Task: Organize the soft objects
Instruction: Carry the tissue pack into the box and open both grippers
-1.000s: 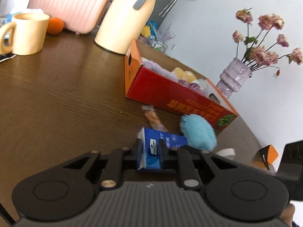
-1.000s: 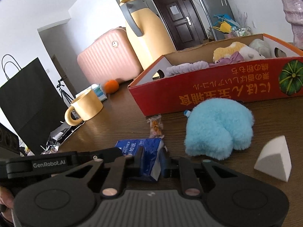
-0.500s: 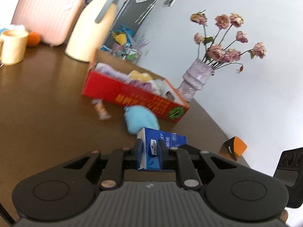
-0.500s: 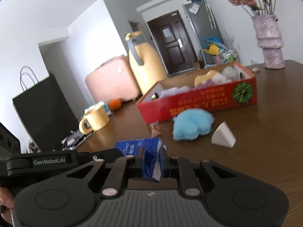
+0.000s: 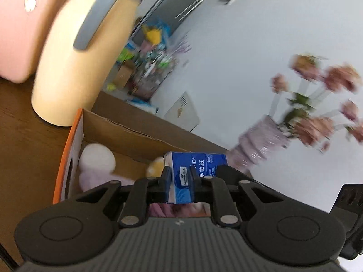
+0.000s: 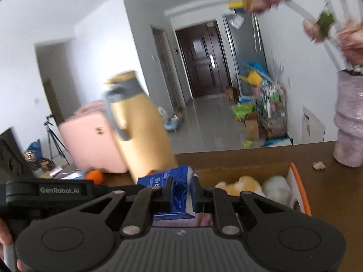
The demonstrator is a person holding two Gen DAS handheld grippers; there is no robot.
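Gripping one blue tissue pack (image 5: 181,181), both tongs (image 5: 180,182) (image 6: 181,192) clamp its ends.

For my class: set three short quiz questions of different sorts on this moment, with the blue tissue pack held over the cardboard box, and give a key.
1. True or false: both tongs, left tongs and right tongs, grip the blue tissue pack.
2. The pack hangs above: A) the yellow jug, B) the cardboard box, C) the vase.
3. Fill in: beside the jug stands a pink ____.

Key: 1 true; 2 B; 3 suitcase.
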